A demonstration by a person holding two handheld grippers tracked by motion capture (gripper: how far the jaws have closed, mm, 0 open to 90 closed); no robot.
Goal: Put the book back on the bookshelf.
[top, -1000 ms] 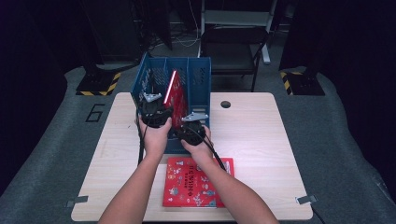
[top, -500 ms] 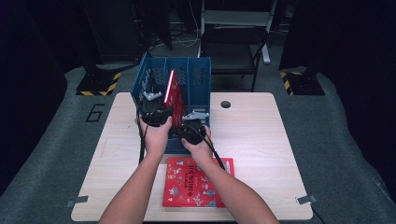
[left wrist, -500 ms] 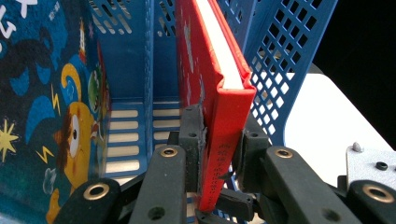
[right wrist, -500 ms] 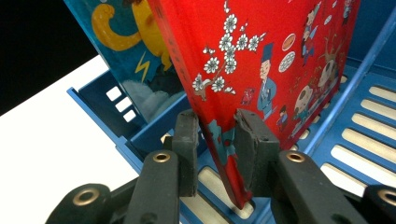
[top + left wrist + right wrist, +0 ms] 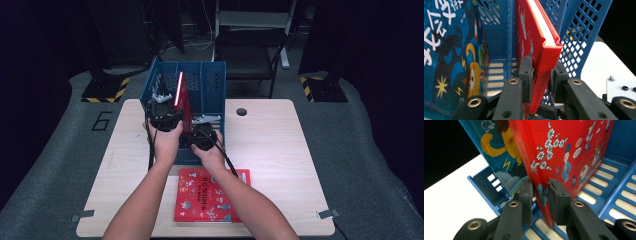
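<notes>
From the high view: left hand-held gripper [image 5: 165, 107] and right hand-held gripper [image 5: 199, 131] side by side over the near end of a blue file rack [image 5: 212, 82] on the desk [image 5: 280, 145]. Standing on edge between the two, a red book [image 5: 182, 97], tilted a little, rising just ahead of the left hand-held gripper and just left of the right one. Behind both hand-held grippers, toward the person, a second red book [image 5: 210, 195] lying flat on the desk, partly under the forearms.

From the left gripper view: left hand-held gripper [image 5: 541, 77] pinching the red book [image 5: 534, 40] by its spine, one jaw flat on the cover, the other against the far side. White page edges showing at the top, cover leaning leftward. Just left of the jaws, a blue book [image 5: 451, 50] with a yellow cartoon figure standing in the neighbouring slot. Perforated rack wall [image 5: 584, 32] just right of the jaws, pale desk beyond it.

From the right gripper view: right hand-held gripper [image 5: 540, 195] closed on the lower edge of the same red book [image 5: 564, 152], jaws pressed to both faces. Blue book [image 5: 496, 147] just left of it, touching or nearly so. Slatted rack floor [image 5: 599, 192] below and right of the jaws.
</notes>
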